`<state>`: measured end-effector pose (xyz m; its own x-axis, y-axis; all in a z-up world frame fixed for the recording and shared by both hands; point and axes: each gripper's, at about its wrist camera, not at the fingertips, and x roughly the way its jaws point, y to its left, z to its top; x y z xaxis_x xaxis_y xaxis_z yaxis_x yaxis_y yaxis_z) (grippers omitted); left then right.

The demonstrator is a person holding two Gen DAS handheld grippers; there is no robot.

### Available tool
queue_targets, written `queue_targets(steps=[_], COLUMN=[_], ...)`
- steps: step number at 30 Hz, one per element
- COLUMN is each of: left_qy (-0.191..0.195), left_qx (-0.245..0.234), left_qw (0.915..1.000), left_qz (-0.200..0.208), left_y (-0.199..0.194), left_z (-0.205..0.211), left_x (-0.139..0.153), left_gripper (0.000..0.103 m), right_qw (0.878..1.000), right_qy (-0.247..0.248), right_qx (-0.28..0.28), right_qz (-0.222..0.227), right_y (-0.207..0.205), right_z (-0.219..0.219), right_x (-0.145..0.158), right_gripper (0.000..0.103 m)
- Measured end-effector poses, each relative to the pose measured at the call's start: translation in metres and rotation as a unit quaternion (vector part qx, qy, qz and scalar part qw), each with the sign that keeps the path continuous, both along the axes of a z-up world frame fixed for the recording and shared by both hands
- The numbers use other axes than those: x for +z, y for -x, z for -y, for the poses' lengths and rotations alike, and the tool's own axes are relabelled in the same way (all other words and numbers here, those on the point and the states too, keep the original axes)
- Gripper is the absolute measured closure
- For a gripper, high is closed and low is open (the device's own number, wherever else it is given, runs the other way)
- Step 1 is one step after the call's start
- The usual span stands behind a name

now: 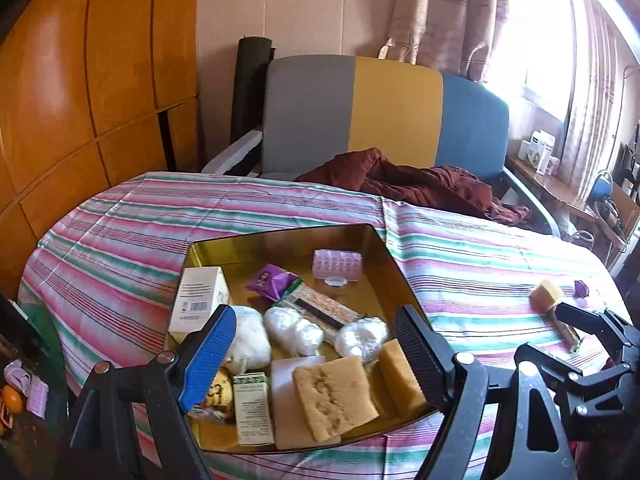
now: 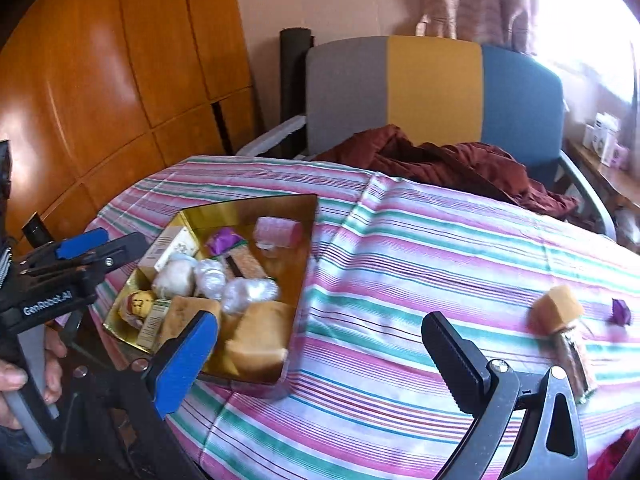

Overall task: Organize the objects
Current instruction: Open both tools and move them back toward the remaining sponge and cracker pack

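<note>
Presently both tools are carried empty, the left gripper [image 1: 316, 344] with its jaws spread wide over the near half of the gold tin [image 1: 280, 236], and the right gripper [image 2: 320, 344] likewise spread apart above bare striped tablecloth [image 2: 400, 248], nothing being held between either pair of fingers. Most of the task's things are already lodged in the tin, just ahead of the left gripper: two tan sponges [image 1: 334, 398] nearest its fingers, three wrapped white bundles [image 1: 294, 328] behind them, a white carton [image 1: 200, 300] against the left wall, and a purple packet [image 1: 270, 280] and pink roll [image 1: 338, 264] towards the far wall. Three things are seen still outside it, ahead and to the right of the right gripper: a loose sponge block [image 2: 556, 308], a slim clear packet [image 2: 576, 360] touching it on the near side, and a small purple piece [image 2: 620, 310] just beyond. The remaining work is judged to be the fetching of these three. Trouble could be caused by the slim packet lying flat on loose cloth, since the fabric might be pinched up with it and the tin dragged. The sponge might be nudged off the table's right edge by a careless approach. The tin is crowded at its near end, so a dropped item could be left perched on the sponges and could slide out.
</note>
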<state>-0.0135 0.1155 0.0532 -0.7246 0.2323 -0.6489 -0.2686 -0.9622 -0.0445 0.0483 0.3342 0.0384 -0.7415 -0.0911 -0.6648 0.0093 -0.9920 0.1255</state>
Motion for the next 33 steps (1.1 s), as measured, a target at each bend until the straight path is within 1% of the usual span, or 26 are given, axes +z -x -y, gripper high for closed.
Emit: queue_targets(steps=[3, 11, 18, 22, 24, 30, 33], left_qy=[0.003, 0.017, 0.015, 0.028, 0.037, 0.036, 0.035], left_qx=[-0.002, -0.028, -0.046, -0.056, -0.062, -0.089, -0.099], left_qw=[1.0, 0.9994, 0.9987, 0.998, 0.9974, 0.9953, 0.9944], left_qz=[-0.002, 0.0, 0.014, 0.007, 0.003, 0.01, 0.013], left_y=[-0.001, -0.003, 0.0, -0.003, -0.003, -0.002, -0.001], left_z=[-0.006, -0.029, -0.045, -0.057, -0.064, -0.085, -0.096], left_x=[0.0, 0.0, -0.003, -0.003, -0.003, -0.004, -0.004], left_gripper=[0.02, 0.02, 0.02, 0.02, 0.02, 0.021, 0.021], right_qw=[1.0, 0.998, 0.996, 0.993, 0.991, 0.983, 0.976], right_qy=[-0.003, -0.007, -0.025, -0.036, -0.043, -0.065, -0.061], right_qx=[-0.013, -0.05, -0.083, -0.105, -0.118, -0.165, -0.206], right_qz=[0.007, 0.03, 0.035, 0.037, 0.037, 0.042, 0.036], right_y=[-0.004, -0.01, -0.016, -0.018, -0.02, -0.019, -0.023], right_z=[-0.012, -0.051, -0.081, -0.102, -0.114, -0.163, -0.198], right_x=[-0.004, -0.013, -0.01, -0.007, -0.004, 0.003, -0.001], right_gripper=[0.0, 0.0, 0.0, 0.0, 0.0, 0.0, 0.0])
